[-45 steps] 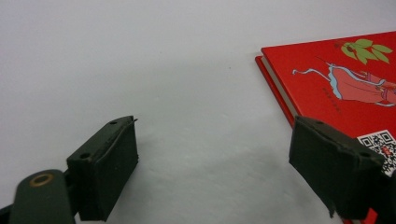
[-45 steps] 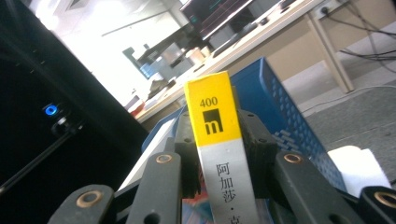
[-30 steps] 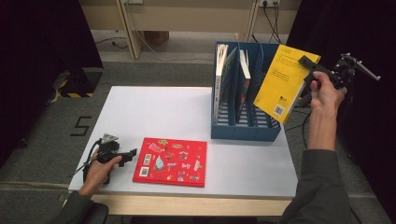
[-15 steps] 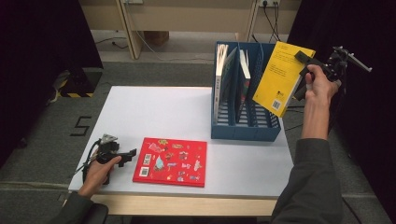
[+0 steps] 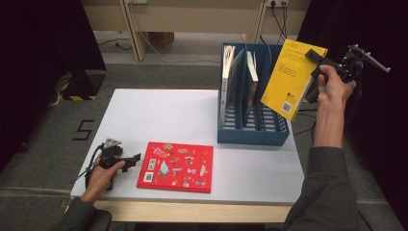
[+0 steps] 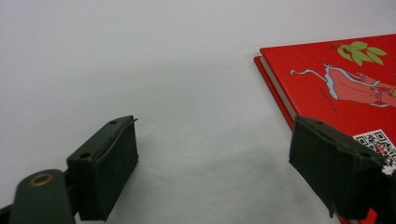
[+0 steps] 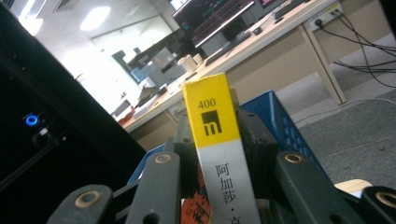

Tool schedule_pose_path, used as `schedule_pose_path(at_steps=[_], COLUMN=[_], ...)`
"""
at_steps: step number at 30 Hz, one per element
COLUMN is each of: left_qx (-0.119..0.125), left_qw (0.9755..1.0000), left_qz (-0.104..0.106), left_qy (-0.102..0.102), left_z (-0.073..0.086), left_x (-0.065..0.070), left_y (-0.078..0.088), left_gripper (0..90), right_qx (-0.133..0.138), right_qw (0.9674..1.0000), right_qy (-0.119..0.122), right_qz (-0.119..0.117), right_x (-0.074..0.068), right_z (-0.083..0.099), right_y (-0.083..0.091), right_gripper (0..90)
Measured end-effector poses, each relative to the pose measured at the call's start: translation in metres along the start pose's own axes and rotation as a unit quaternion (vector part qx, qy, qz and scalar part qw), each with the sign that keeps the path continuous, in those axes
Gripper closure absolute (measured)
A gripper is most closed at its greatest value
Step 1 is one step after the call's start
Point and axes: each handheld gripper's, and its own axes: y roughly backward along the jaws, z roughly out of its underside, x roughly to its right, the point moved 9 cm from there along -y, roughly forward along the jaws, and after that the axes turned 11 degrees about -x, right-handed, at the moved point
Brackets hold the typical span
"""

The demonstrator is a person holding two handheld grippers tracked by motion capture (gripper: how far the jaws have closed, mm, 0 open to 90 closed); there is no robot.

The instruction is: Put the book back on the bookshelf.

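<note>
Your right gripper has its fingers clamped on the yellow book, tilted above the blue rack at two o'clock; your left gripper rests on the bench at eight o'clock, fingers wide open and empty, just beside the red book.

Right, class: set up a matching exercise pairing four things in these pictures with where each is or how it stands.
Things:
1. yellow book
2. red book
3. blue rack
4. left tongs

States:
A. flat on the table
B. upright, books slotted inside
C. open, beside the red book
D. clamped in the right tongs, lifted over the rack

Pairs: 1-D, 2-A, 3-B, 4-C
</note>
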Motion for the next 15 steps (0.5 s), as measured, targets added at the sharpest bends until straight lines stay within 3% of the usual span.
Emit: schedule_pose_path(at_steps=[8,15], left_qx=[-0.001,-0.002], left_qw=[1.0000,1.0000], left_qz=[0.001,0.004], left_qy=[0.000,0.000], left_z=[0.000,0.000], left_x=[0.000,0.000], left_y=[0.000,0.001], left_gripper=[14.6,14.6], right_qx=[0.001,-0.016], right_qw=[0.9999,0.9995], right_qy=[0.016,0.024], right_qz=[-0.004,-0.011], right_x=[-0.026,-0.044], right_z=[-0.003,0.005], right_y=[0.006,-0.017], right_gripper=[71.8,71.8])
